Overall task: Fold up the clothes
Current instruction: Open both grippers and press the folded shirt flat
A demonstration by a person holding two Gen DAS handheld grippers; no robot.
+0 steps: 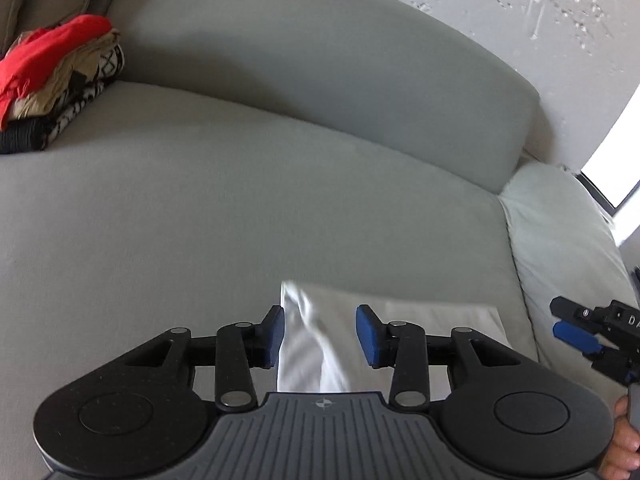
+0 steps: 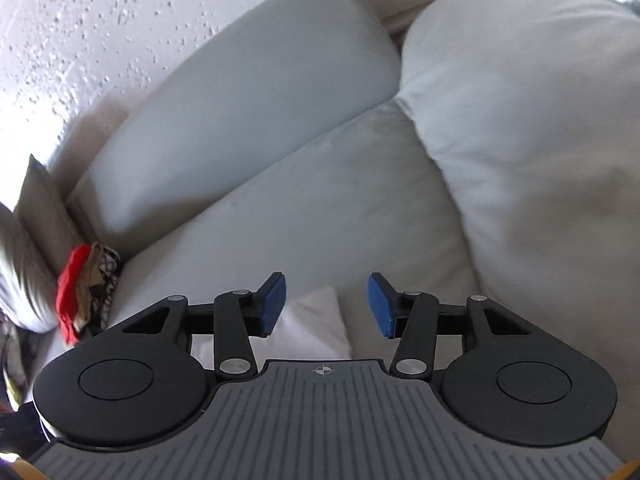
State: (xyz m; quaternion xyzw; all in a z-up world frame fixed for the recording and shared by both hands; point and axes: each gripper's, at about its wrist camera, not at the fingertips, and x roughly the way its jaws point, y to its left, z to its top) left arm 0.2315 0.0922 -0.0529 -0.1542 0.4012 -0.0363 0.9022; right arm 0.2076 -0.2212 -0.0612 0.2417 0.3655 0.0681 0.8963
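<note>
Now both grippers, left (image 1: 320, 334) and right (image 2: 327, 305), angled downward, jaws apart, over seemingly released white cloth (image 1: 316, 344).

Soft daylight fills both views, brightest at the blown-out window (image 1: 612, 168) on the right. The white cloth (image 1: 304, 344) smears with motion blur (edges too), and fisheye distortion bows the sofa cushions (image 2: 248, 92).

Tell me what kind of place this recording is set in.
Looks like a home living room: a pale grey-green sofa with a back cushion against a textured white wall, a stack of folded clothes at one end, and a white garment spread on the seat.
</note>
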